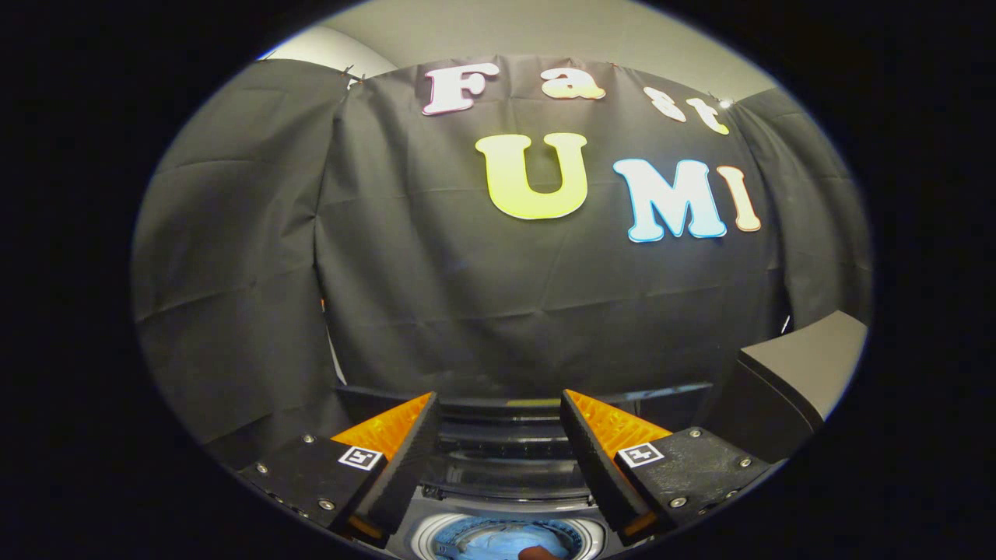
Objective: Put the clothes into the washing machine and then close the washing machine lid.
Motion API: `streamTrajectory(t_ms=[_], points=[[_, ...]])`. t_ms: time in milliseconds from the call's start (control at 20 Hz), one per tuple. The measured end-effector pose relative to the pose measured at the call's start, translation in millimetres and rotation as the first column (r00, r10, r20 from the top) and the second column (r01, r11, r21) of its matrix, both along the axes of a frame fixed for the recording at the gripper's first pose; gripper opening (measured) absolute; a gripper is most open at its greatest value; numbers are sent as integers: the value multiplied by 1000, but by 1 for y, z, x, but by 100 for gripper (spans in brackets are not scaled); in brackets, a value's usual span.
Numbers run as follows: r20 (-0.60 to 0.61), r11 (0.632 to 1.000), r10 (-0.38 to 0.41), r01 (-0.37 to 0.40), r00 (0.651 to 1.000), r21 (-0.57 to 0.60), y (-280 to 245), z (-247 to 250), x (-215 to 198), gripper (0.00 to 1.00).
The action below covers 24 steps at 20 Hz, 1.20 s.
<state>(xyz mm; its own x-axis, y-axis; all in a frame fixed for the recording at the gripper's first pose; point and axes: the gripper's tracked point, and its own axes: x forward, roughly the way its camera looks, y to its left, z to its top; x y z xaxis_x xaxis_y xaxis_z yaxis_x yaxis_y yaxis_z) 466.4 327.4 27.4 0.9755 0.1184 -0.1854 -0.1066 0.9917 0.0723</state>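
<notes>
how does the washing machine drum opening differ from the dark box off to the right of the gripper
The washing machine drum opening is round with a pale ring and lies below, between the fingers of the open gripper; light blue clothes lie inside it. The dark box is angular and flat-faced, and stands higher, right of the fingers; its contents cannot be seen. Both stand before the black cloth wall.

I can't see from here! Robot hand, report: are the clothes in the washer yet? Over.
Gripper jaws open, holding nothing. Pale blue clothes lying inside round-rimmed white washing machine drum, below the jaws. Lid not yet closed. Nothing between jaws.
</notes>
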Motion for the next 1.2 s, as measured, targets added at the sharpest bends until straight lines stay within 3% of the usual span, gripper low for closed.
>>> streamTrajectory(t_ms=[250,550,950,1200], points=[[-13,999,-40,40,999,-32,-3,3,39,94],[-117,998,-67,68,991,-2,-4,-17,65,95],[-187,996,-78,68,979,-59,-5,-32,66,94],[-146,997,-64,57,987,-52,-4,-27,48,95]])
